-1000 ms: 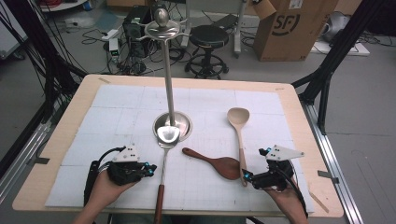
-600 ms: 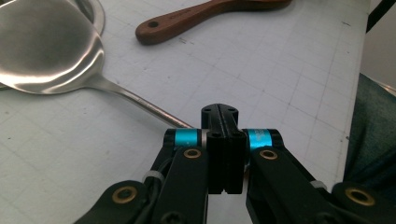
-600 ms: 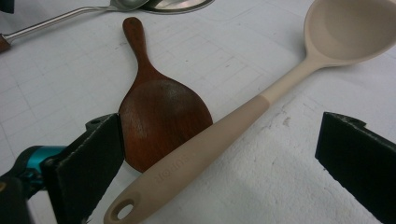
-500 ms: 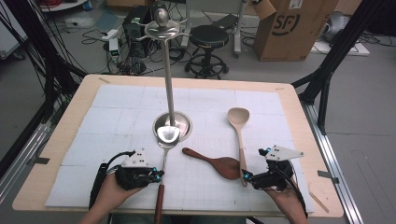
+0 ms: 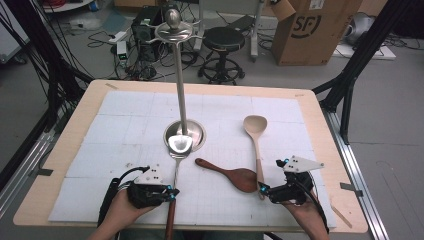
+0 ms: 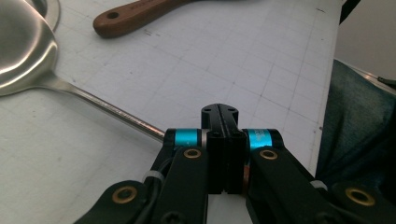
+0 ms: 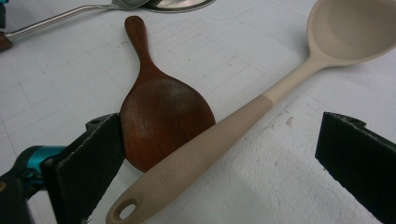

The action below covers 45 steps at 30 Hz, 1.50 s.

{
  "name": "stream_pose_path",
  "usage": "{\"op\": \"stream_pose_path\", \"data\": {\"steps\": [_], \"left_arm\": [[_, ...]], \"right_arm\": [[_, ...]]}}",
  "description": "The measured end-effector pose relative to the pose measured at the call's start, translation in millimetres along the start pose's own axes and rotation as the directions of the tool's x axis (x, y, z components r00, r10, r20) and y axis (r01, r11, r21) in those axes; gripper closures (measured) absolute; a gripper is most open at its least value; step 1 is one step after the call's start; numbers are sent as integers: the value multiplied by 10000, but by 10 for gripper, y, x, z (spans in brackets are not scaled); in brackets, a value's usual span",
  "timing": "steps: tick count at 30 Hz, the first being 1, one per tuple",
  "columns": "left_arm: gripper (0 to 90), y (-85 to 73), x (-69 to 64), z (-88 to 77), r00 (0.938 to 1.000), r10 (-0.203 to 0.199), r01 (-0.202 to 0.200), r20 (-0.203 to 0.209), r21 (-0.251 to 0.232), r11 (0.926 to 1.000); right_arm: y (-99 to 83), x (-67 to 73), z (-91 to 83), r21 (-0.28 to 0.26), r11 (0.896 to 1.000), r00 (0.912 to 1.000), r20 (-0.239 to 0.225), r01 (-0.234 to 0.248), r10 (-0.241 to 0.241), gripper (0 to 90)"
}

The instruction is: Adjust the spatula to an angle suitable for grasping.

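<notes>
High view: set above the near table edge, directed forward and down; the whole table (image 5: pixel 320 120) is taken in from afar. Left gripper view: carried low behind the left gripper (image 6: pixel 225 140), aimed along its closed jaws, very near the steel ladle (image 6: pixel 28 51). Right gripper view: carried behind the right gripper (image 7: pixel 219 154), close above the beige spoon (image 7: pixel 243 121). Shared by all: the dark wooden paddle (image 5: pixel 235 175), seen beyond each tool.

Left tongs (image 5: pixel 172 192) pinch the metal ladle (image 5: pixel 176 165); right tongs (image 5: pixel 263 189) straddle the beige spoon (image 5: pixel 257 145).
</notes>
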<state>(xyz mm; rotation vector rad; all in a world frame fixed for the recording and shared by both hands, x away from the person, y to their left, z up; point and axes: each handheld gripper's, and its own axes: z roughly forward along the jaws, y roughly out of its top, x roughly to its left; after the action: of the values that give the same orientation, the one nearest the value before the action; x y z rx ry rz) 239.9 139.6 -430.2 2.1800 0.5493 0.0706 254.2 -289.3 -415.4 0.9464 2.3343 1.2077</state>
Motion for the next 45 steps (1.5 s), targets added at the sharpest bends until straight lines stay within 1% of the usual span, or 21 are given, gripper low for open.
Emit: {"op": "stream_pose_path", "data": {"steps": [6,12,13,14,19,20,23,26,28,34,40,45], "left_arm": [[898,-8,-38,37,9995,210,-216,227,252,9995],[898,-14,-66,76,9991,229,-242,359,359,9991],[898,-14,-62,80,9988,301,-319,386,462,9984],[898,-17,-66,93,9985,302,-324,461,476,9983],[898,-19,-82,110,9981,294,-322,541,514,9982],[898,-20,-79,109,9977,352,-385,576,559,9977],[898,-24,-85,118,9974,332,-368,644,563,9977],[898,-26,-98,137,9966,398,-445,719,661,9968],[898,-35,-104,162,9969,499,-554,605,927,9942],[898,-51,-76,129,9981,402,-445,458,951,9945],[898,-96,-20,73,9996,139,-160,233,913,9957],[898,-116,3,46,9999,97,-106,104,968,9952]], "right_arm": [[-1,-4,5,28,10000,10000,8,32,-32,6],[0,-2,11,36,10000,10000,-35,33,-32,6],[0,-2,11,36,10000,10000,-35,33,-32,6],[1,0,14,50,10000,10000,-19,49,-49,6],[2,4,21,50,10000,10000,-32,51,-51,6],[2,4,23,49,10000,10000,-50,62,-62,6],[2,5,25,65,10000,10000,-52,74,-73,6],[2,7,29,85,9999,10000,-57,72,-71,6],[4,10,32,77,10000,10000,-69,62,-62,6],[3,7,29,76,9999,9999,-71,76,-76,6],[1,7,24,68,10000,9999,-98,57,-56,6],[-1,4,18,52,10000,10000,-80,50,-50,6]]}}
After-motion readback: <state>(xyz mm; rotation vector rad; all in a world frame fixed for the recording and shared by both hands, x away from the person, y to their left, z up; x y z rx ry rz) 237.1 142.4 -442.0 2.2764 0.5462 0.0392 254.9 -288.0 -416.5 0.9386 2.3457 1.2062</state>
